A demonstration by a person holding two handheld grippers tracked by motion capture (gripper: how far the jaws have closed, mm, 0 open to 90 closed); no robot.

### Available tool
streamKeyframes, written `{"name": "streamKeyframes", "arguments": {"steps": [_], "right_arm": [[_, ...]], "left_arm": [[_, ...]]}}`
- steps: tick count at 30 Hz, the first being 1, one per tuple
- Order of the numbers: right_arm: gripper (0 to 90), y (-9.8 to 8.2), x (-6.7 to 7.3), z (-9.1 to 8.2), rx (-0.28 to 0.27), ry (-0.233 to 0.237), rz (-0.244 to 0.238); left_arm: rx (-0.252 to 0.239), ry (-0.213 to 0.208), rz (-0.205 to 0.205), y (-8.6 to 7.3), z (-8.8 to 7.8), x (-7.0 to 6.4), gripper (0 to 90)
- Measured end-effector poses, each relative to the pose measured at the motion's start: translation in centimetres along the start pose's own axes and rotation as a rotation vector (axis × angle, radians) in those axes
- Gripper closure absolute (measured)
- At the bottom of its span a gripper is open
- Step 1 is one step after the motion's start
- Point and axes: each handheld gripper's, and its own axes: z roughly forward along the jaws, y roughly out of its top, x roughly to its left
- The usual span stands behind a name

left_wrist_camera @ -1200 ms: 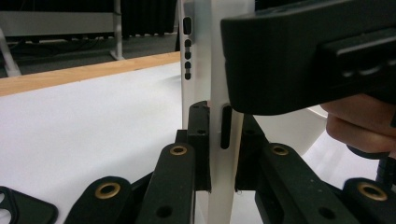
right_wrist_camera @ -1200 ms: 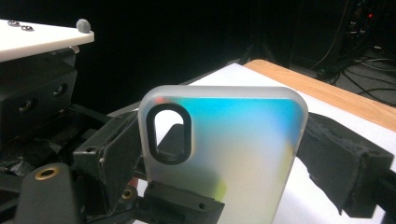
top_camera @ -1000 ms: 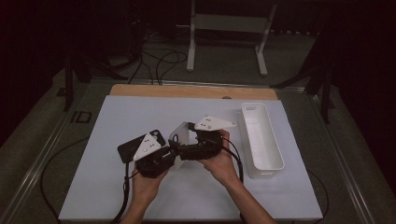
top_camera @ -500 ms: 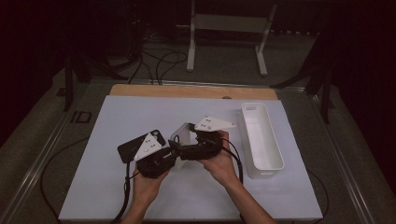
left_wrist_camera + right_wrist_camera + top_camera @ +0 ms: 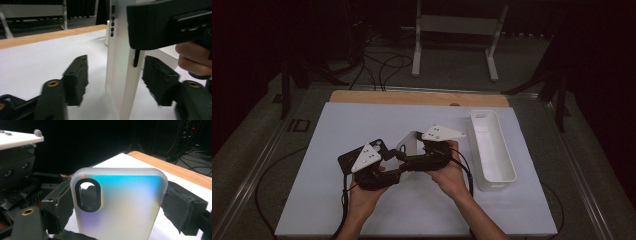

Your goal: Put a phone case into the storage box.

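A frosted, iridescent phone case (image 5: 122, 202) with a black camera ring stands upright between the jaws of my right gripper (image 5: 120, 206), whose pads press on its two long edges. In the high view the case (image 5: 408, 142) rises above the white table between both hands. My left gripper (image 5: 117, 75) has just been opening. Its pads (image 5: 76, 75) now stand apart on either side of the case's thin edge (image 5: 122, 75) without touching it. From above, the left gripper (image 5: 392, 162) points right and the right gripper (image 5: 412, 159) points left, tip to tip.
A long white tray (image 5: 507, 165) lies to the right of the hands. A dark flat object (image 5: 344, 161) lies on the white table (image 5: 362, 125) under the left gripper. A wooden strip (image 5: 412, 97) edges the far side, with a metal stand beyond.
Both hands and the case stay where they were in the high view. No other shift is clear at that distance.
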Motion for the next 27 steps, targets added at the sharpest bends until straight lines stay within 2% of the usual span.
{"name": "streamKeyframes", "arguments": {"steps": [4,9,14,19,21,24,25,27], "right_arm": [[16.5,-0.1,-0.1,-0.1,0.005,-0.010,-0.002],[16.5,-0.3,-0.3,-0.2,0.004,-0.016,-0.009],[16.5,-0.2,-0.4,-0.4,0.006,-0.024,-0.011],[16.5,-0.2,-0.5,-0.6,0.010,-0.031,-0.019],[16.5,-0.2,-0.6,-0.6,0.010,-0.031,-0.021],[16.5,-0.1,-0.6,-0.6,0.011,-0.036,-0.022],[16.5,-0.1,-0.8,-0.7,0.008,-0.042,-0.022],[16.5,-0.1,-1.0,-0.7,0.002,-0.040,-0.016]], "left_arm": [[-0.015,0.033,0.012,-0.6,-0.7,0.4,19.0],[-0.035,0.072,-0.014,-1.7,-2.1,1.9,11.1],[-0.037,0.111,0.001,-2.8,-3.6,3.1,1.2],[-0.044,0.156,0.007,-4.2,-5.0,4.3,0.3],[-0.029,0.179,0.010,-4.8,-5.3,4.8,0.2],[-0.025,0.191,0.013,-5.4,-5.6,5.1,0.2],[-0.012,0.213,0.027,-6.1,-6.1,5.6,0.1],[-0.012,0.240,0.016,-6.6,-6.3,6.0,0.0]]}}
